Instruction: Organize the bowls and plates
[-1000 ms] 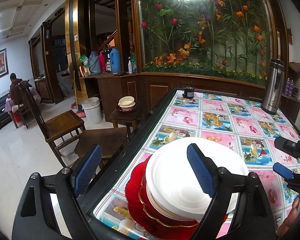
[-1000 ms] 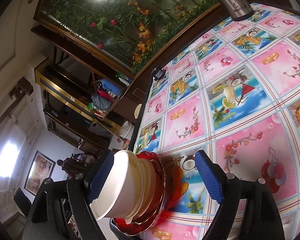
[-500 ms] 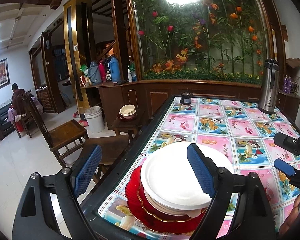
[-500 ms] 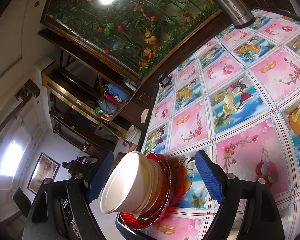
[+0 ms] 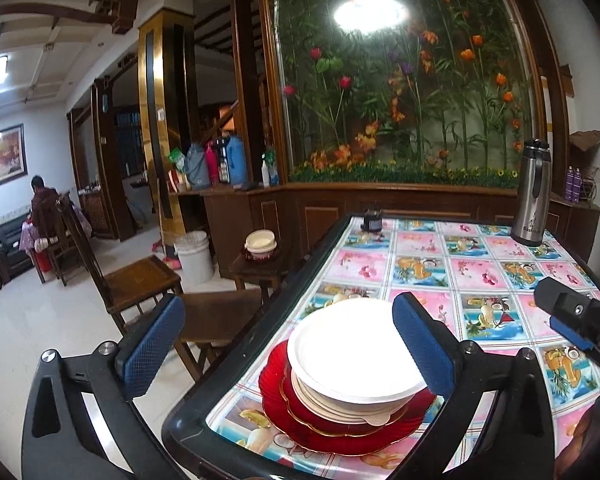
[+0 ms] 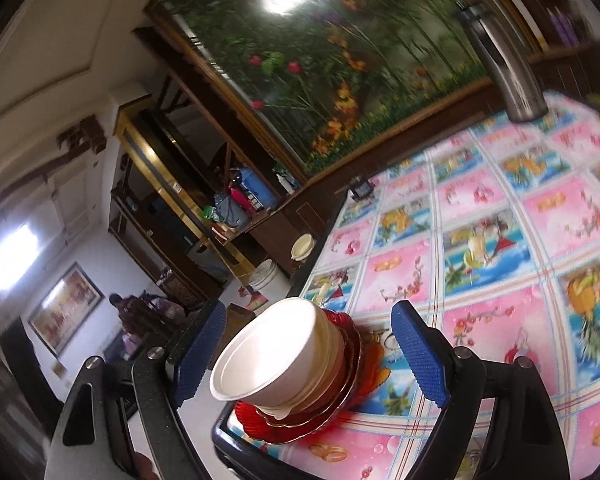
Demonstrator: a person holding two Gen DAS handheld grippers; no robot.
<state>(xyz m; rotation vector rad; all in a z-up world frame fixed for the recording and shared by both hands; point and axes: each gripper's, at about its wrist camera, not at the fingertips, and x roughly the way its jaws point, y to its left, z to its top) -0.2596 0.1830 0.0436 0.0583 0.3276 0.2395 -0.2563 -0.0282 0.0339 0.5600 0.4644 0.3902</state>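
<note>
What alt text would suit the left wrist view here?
A stack of dishes, white bowl on red plates, sits at the near corner of a table with a fruit-print cloth. The open left gripper frames it, touching nothing; a steel flask stands far right.

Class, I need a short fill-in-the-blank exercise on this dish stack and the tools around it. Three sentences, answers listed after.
1. The top white bowl sits on plates that are white and ____.
2. The stack stands near a ____ of the table.
3. The steel flask stands ____ at the table's far end.

Missing words: red; corner; upright
</note>
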